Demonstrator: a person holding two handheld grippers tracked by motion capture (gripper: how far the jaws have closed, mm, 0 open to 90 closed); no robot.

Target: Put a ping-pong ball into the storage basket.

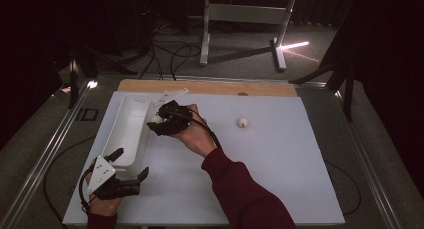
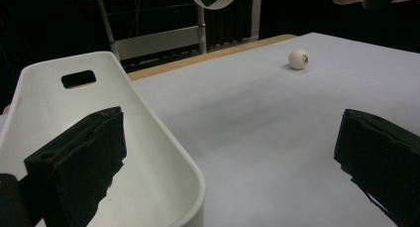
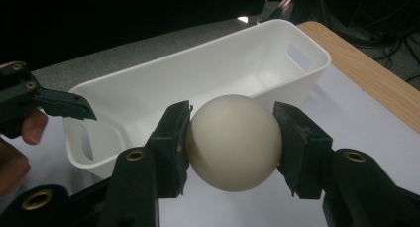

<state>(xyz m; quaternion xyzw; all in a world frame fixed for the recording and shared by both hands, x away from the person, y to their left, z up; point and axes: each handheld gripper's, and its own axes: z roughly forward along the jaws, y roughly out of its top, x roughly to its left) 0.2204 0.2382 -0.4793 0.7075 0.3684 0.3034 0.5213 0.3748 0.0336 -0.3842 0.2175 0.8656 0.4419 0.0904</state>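
Observation:
A cream ball point(image 3: 234, 141) is pinched between the two black jaws of my right gripper point(image 3: 233, 142), just short of the white bin's long side. From above, that gripper point(image 1: 159, 122) hovers at the bin's right rim with the ball point(image 1: 156, 119) in it. A second white ball point(image 1: 243, 122) lies alone on the white mat, also seen as a small ball point(image 2: 298, 58) far off in the left gripper view. My left gripper point(image 1: 131, 164) stands open at the bin's near end, one jaw over the bin point(image 2: 163, 152), the other over the mat.
The long white bin point(image 1: 131, 124) with handle slots lies on the left of the white mat point(image 1: 280, 174). A wooden board edge point(image 1: 210, 86) runs along the far side. Metal table rails flank both sides; a stand and cables sit on the floor beyond.

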